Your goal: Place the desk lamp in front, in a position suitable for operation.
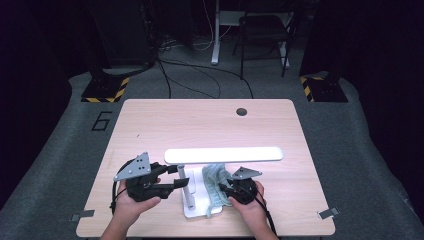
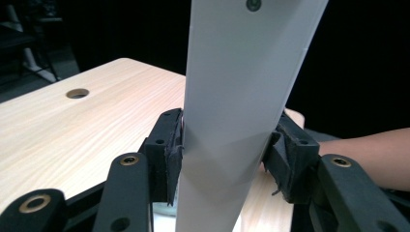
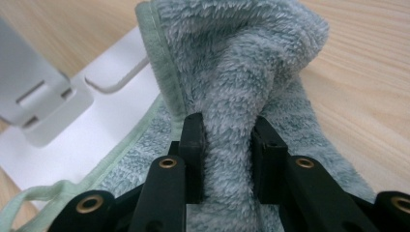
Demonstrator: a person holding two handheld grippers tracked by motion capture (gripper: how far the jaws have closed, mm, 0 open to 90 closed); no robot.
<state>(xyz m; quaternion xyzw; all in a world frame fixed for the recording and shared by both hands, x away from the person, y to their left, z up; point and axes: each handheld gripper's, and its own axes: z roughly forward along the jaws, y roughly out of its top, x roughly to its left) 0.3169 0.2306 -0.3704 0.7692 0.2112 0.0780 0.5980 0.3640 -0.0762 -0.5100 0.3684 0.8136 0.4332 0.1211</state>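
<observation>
A white desk lamp stands near the table's front edge, with a long flat head (image 1: pixel 223 155), a thin upright arm (image 1: pixel 186 187) and a flat base (image 1: pixel 195 210). My left gripper (image 1: pixel 181 179) comes in from the left and is shut on the lamp's arm; in the left gripper view the white arm (image 2: pixel 241 96) sits between both pads. A fluffy grey-green cloth (image 1: pixel 215 180) lies bunched over the right part of the base. My right gripper (image 1: pixel 223 191) is shut on a raised fold of the cloth (image 3: pixel 241 63), beside the white base (image 3: pixel 111 130).
The light wooden table (image 1: pixel 200 125) has a round cable hole (image 1: pixel 241 111) at its far right. A forearm (image 2: pixel 358 154) shows behind the lamp in the left gripper view. Beyond the table are a chair, stand feet with yellow-black stripes and loose cables on the floor.
</observation>
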